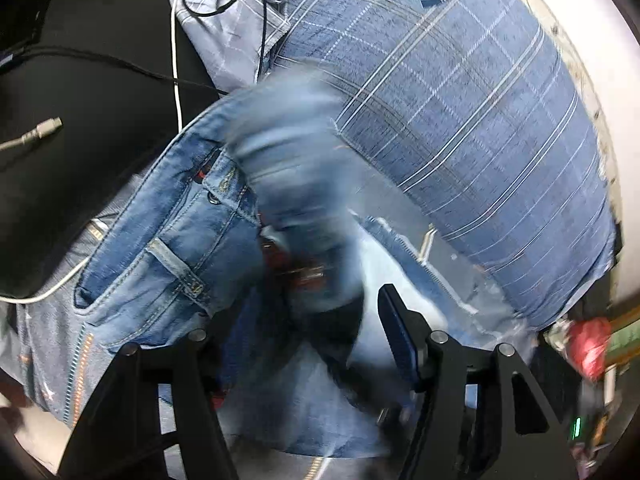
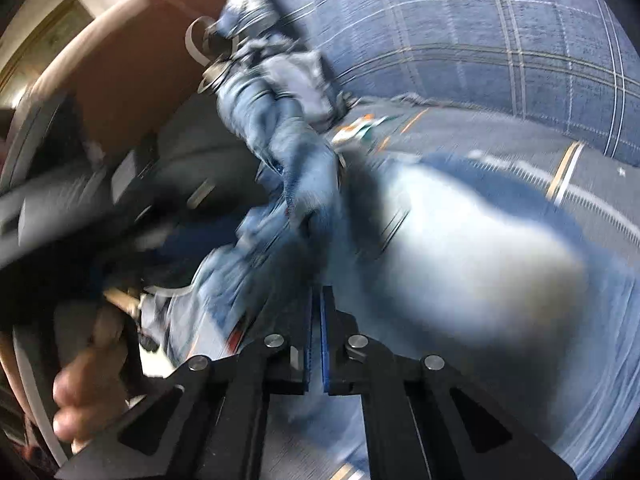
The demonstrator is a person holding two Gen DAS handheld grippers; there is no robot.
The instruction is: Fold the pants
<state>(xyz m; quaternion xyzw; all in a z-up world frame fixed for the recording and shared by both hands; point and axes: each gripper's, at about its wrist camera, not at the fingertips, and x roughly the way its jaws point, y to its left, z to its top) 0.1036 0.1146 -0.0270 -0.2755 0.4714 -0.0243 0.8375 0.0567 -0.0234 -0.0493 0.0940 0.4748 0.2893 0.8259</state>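
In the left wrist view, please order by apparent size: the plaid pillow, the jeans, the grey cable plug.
1. Plaid pillow and jeans: look alike; the jeans are blurred and nearer, so unsure.
2. Grey cable plug: smallest.
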